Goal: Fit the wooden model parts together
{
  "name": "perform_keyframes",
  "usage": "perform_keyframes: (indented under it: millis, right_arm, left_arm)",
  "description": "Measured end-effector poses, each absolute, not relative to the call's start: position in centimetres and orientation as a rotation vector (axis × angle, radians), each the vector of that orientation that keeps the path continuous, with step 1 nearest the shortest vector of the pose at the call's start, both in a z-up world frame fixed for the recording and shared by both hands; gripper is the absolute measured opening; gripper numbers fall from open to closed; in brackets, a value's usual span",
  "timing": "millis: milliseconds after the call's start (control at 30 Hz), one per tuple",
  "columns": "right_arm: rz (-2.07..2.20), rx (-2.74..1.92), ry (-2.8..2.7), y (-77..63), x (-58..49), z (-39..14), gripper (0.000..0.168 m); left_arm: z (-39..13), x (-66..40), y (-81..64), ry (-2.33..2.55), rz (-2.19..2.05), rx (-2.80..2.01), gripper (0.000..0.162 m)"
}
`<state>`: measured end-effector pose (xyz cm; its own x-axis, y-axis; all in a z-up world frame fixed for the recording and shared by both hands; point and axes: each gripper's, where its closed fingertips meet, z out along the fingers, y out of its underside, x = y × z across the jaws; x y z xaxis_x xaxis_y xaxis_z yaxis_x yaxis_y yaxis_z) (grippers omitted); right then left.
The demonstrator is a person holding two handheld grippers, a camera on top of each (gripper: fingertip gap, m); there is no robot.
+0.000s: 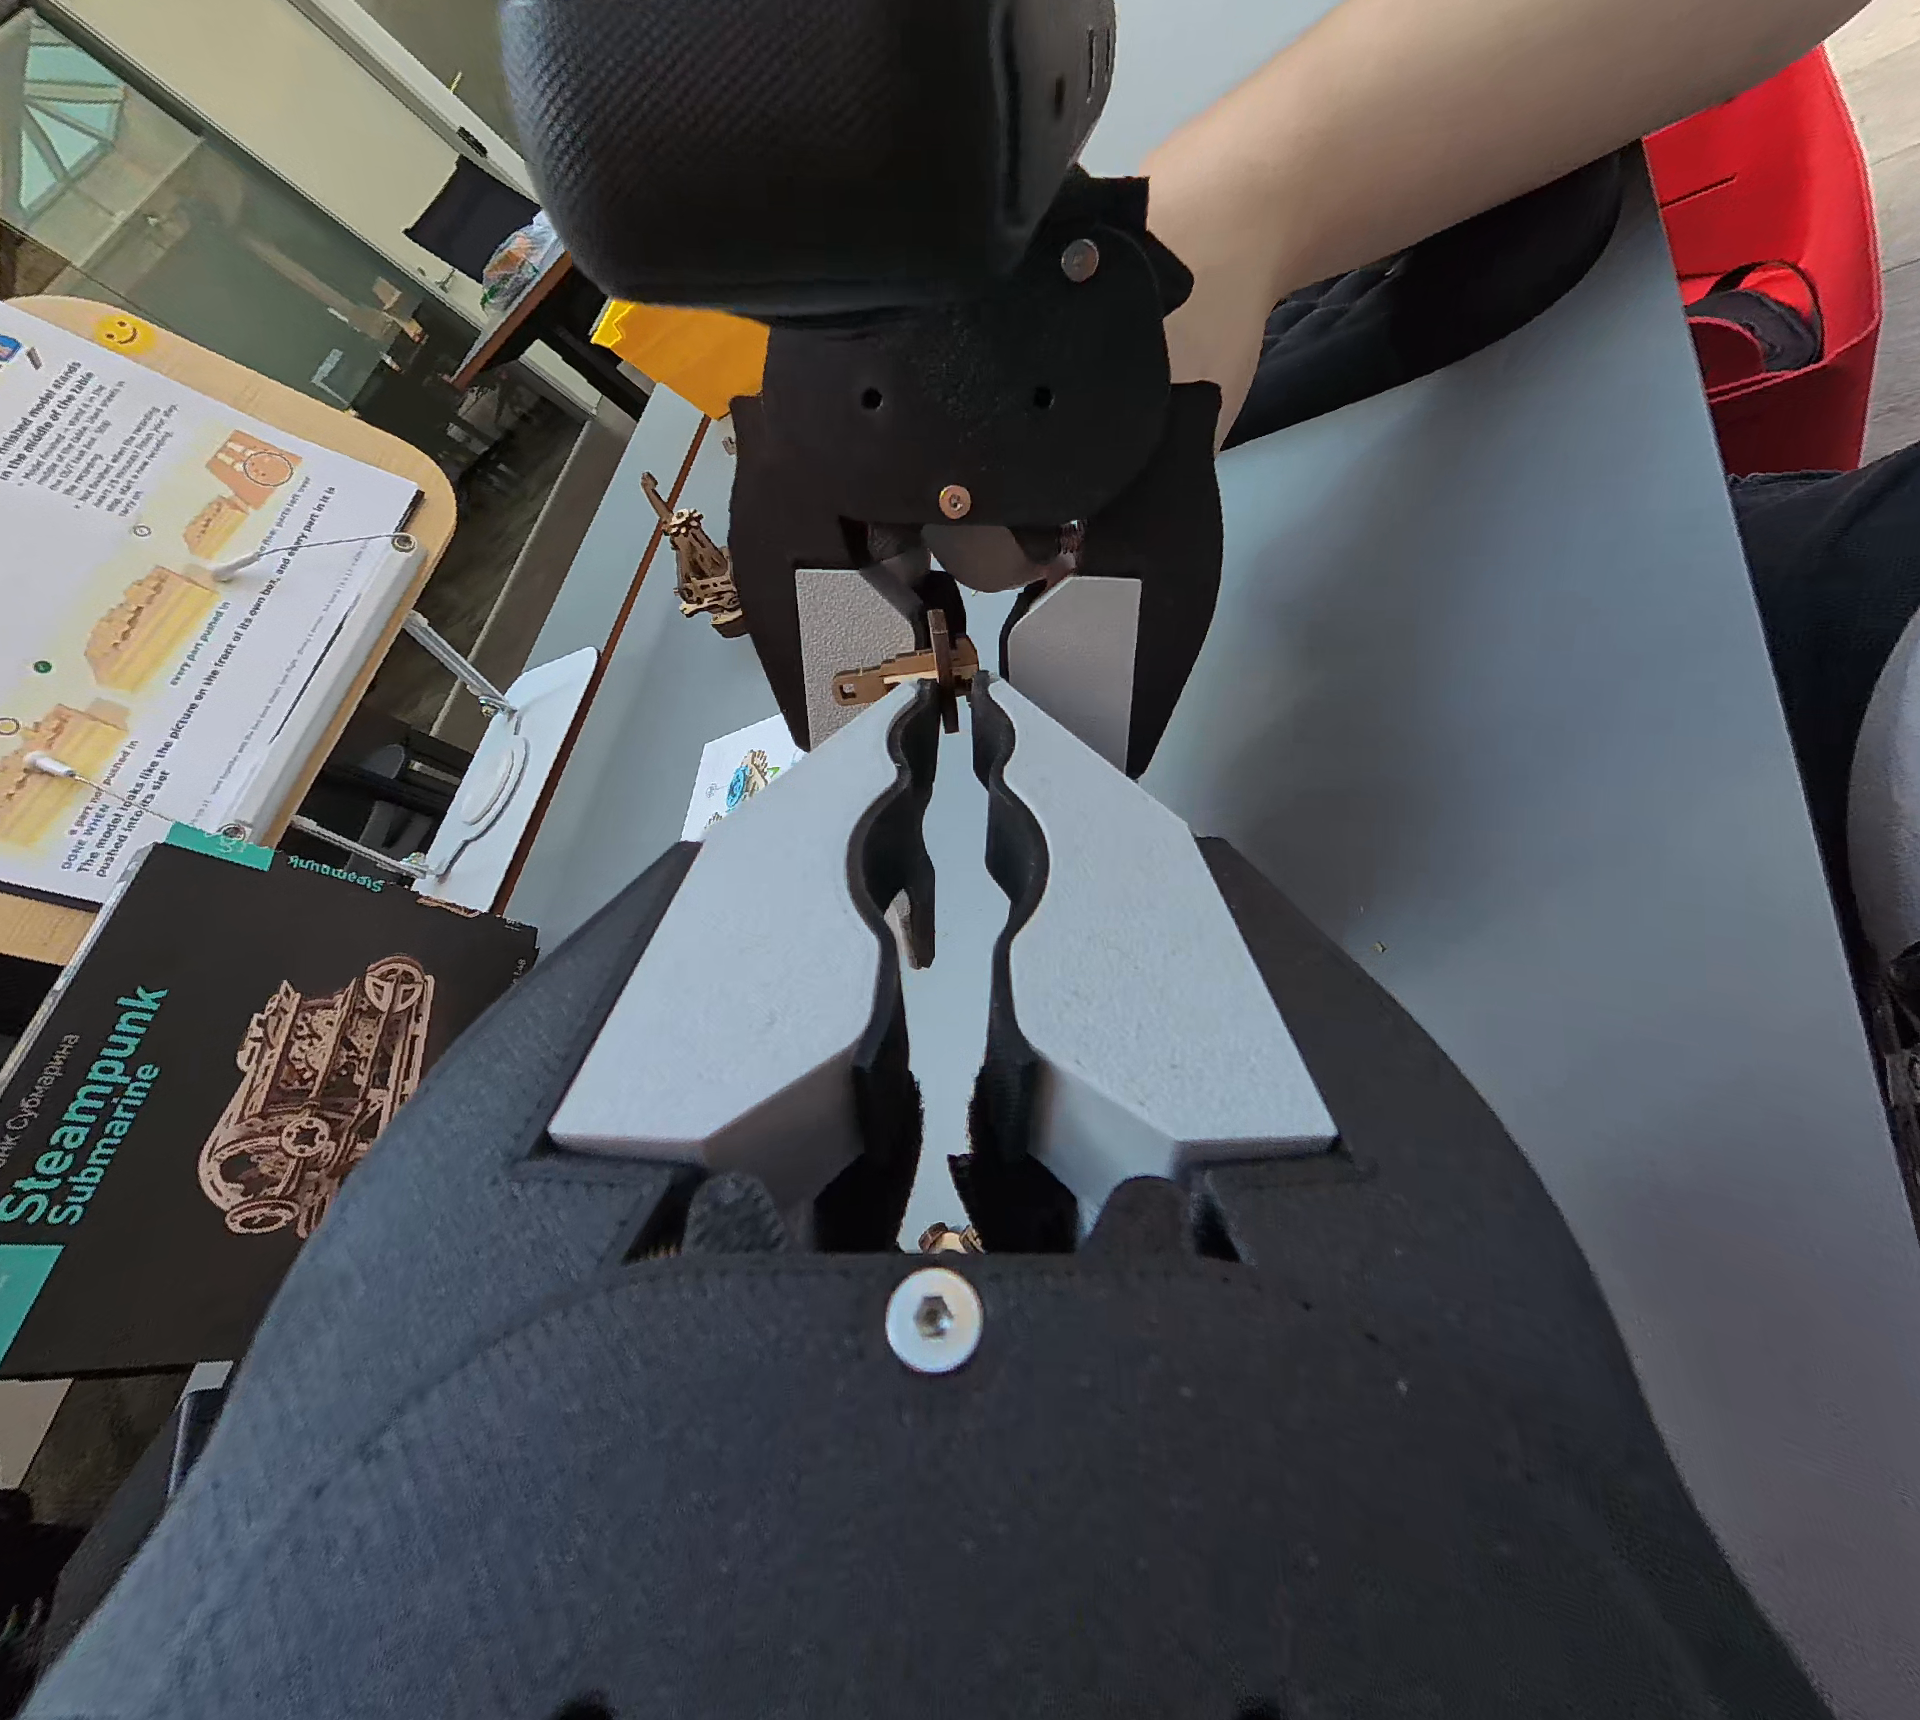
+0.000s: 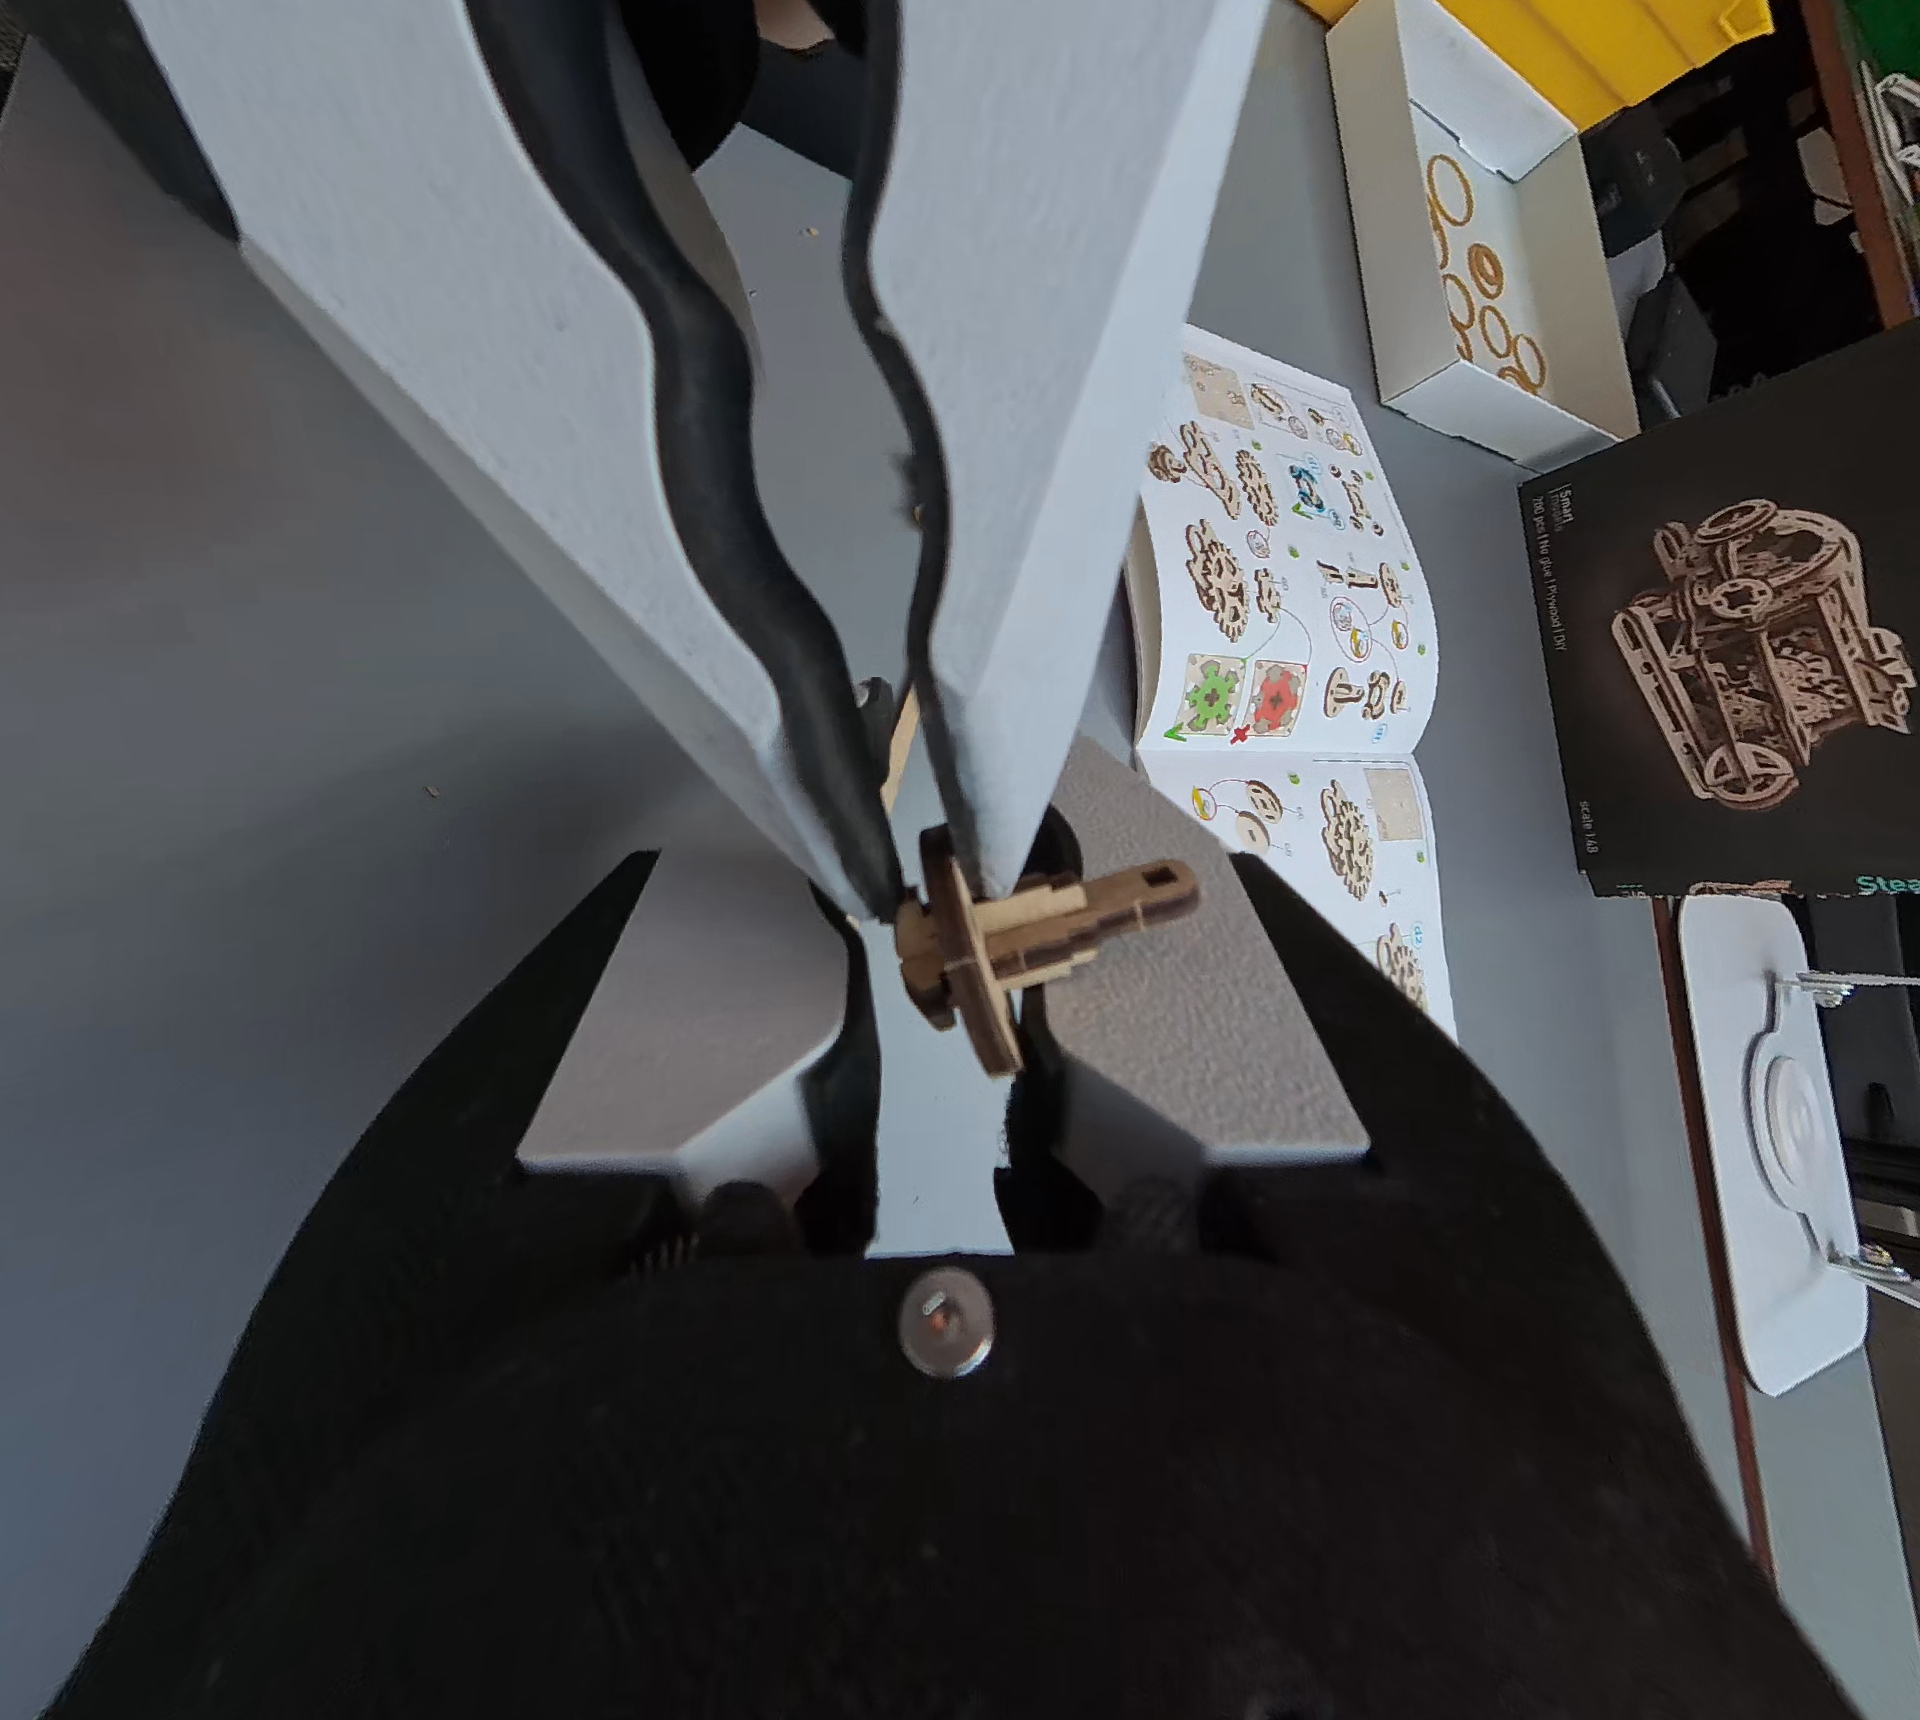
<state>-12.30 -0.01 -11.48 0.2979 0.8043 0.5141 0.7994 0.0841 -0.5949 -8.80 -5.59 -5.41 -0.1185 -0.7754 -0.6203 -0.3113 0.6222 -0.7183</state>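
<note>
Right wrist view: the small light-brown plywood axle with a flat disc on it [image 2: 997, 932] hangs in mid-air above the grey tabletop [image 2: 260, 631], between the two sets of fingertips.
Right hand-held gripper [image 2: 940, 974]: pressed together on the disc's lower edge, so far as the narrow gap shows.
Left hand-held gripper [image 1: 945, 694]: tips nearly closed and touching the disc from the opposite side; whether it truly pinches the disc or only bears on it, I cannot tell.
Left wrist view: the axle's slotted end juts sideways past both tips.
Step in hand: apparently seating the disc on the axle.
Next move: likely a straight push along the axle, with both grippers kept aligned so the thin plywood does not tilt or jam.
Surroundings: open white instruction booklet [image 2: 1299, 631], black kit box with a model picture [image 2: 1745, 631], white cardboard tray of ring-shaped parts [image 2: 1486, 236], well apart.
</note>
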Motion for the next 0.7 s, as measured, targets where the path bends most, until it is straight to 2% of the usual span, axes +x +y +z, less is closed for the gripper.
perform_keyframes:
  millis: [200, 700]
  right_arm:
    - [0.430, -1.831, -1.426, -1.3, -13.0, -12.6, 0.010]
    - [0.464, -1.962, -1.402, -1.1, -11.9, -13.9, 0.004]
  left_arm:
    - [-6.4, -8.3, -4.8, 1.772, -0.672, -1.038, 0.004]
    - [-7.1, -7.7, -4.1, 1.853, -0.783, -1.116, 0.004]
